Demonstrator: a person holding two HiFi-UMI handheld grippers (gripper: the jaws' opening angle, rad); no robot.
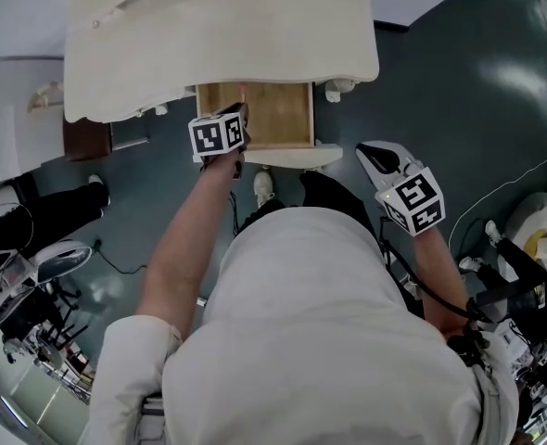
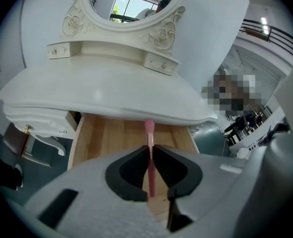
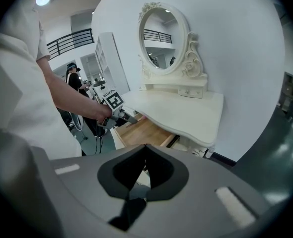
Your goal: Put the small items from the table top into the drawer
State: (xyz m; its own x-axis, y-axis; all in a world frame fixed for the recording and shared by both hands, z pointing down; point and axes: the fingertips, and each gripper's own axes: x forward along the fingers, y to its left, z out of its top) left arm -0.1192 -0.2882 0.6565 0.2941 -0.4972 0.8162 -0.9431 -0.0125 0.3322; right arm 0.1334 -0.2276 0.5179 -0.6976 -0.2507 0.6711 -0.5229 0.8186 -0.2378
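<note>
My left gripper (image 1: 239,111) reaches over the open wooden drawer (image 1: 278,114) that is pulled out from under the white dressing table (image 1: 218,35). It is shut on a slim pink stick (image 2: 149,152), whose rounded tip (image 2: 149,126) points into the drawer just below the table's edge. The drawer floor (image 2: 111,138) shows bare wood. My right gripper (image 1: 382,158) hangs over the dark floor to the right of the drawer; its jaws are shut with nothing in them (image 3: 145,150). The right gripper view also catches the left gripper (image 3: 117,114) at the drawer (image 3: 146,132). The table top (image 3: 181,113) looks bare.
An oval mirror (image 3: 162,38) with two small drawers stands at the back of the table. A brown cabinet (image 1: 86,139) sits to the left. A person in dark clothes (image 1: 32,213) and gear on stands (image 1: 23,304) are at the left, bags (image 1: 542,230) at the right.
</note>
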